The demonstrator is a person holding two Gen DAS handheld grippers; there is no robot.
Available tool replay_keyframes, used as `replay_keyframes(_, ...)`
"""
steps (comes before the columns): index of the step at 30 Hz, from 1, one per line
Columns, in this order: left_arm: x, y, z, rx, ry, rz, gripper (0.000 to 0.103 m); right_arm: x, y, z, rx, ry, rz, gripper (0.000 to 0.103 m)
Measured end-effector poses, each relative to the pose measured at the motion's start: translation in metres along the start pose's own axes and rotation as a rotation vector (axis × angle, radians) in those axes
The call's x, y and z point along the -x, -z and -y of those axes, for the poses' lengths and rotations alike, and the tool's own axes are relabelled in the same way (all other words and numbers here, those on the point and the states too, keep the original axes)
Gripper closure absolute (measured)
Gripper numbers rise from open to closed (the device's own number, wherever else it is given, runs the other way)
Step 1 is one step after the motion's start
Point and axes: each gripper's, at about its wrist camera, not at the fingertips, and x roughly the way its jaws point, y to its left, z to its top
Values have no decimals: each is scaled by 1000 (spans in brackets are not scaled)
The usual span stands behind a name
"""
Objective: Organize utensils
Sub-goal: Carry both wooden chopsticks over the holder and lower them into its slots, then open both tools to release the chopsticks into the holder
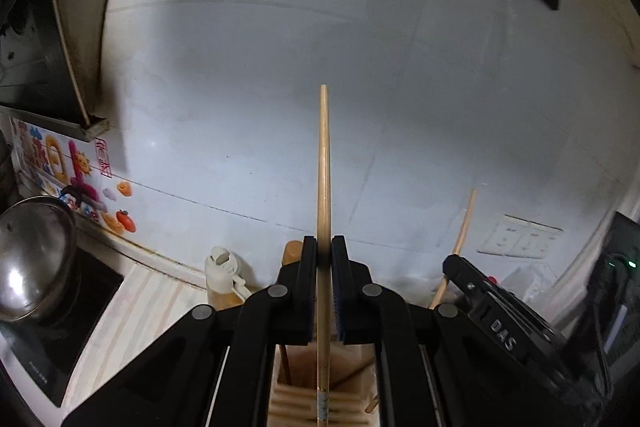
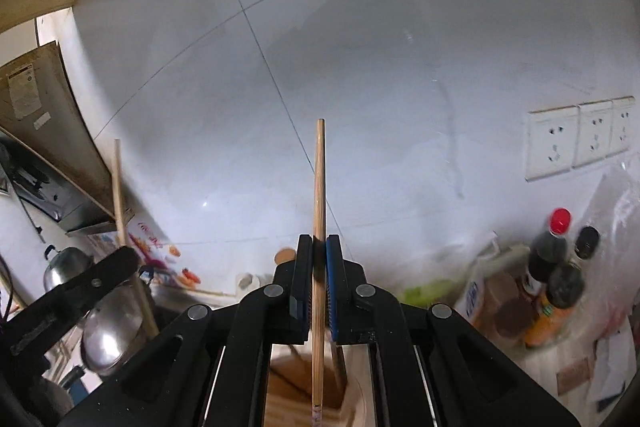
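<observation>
Holding one chopstick in each gripper, you have both sticks raised above the wooden utensil holder [image 1: 320, 399], which sits directly below the jaws in both wrist views. The left gripper [image 1: 324, 259] is clamped on a pale wooden chopstick [image 1: 323, 163]; the pads press its shaft from either side, and the stick stands nearly upright, its tip well clear above the jaws and its lower, marked end down over the holder. The right gripper [image 2: 319, 259] is likewise clamped on a second chopstick [image 2: 319, 187], upright with a slight tilt, lower end over the holder's opening [image 2: 296, 387].

Other sticks already lean inside the holder. A pot with a steel lid [image 1: 36, 259] stands toward the left of the counter, and sauce bottles [image 2: 548, 259] crowd the right end beneath the wall sockets [image 2: 576, 143].

Handling assessment: each chopstick is judged light, stiff and slender, with a smooth round shaft that could pivot or slip between flat pads. Your grip sits low on the shaft, leaving a long length above, so a knock would likely swing the stick. A hold nearer mid-length would steady it better. Breakage seems unlikely, but the thin tip could catch on the holder's rim or on sticks already inside.
</observation>
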Motion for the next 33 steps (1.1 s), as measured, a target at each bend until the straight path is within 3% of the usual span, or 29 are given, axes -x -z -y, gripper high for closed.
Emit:
replay_keyframes(6,-50,8,-17,21,5,-40,99,-33,8,-6,36,16,31,97)
replay_keyframes(16,-85,26,-16,-16,1,-45,99,-46,33,-7,68,32,43,96)
replay_keyframes(33,-80,47,-14,-72,8,-136,98,-21,61,14,50,27,-6,96)
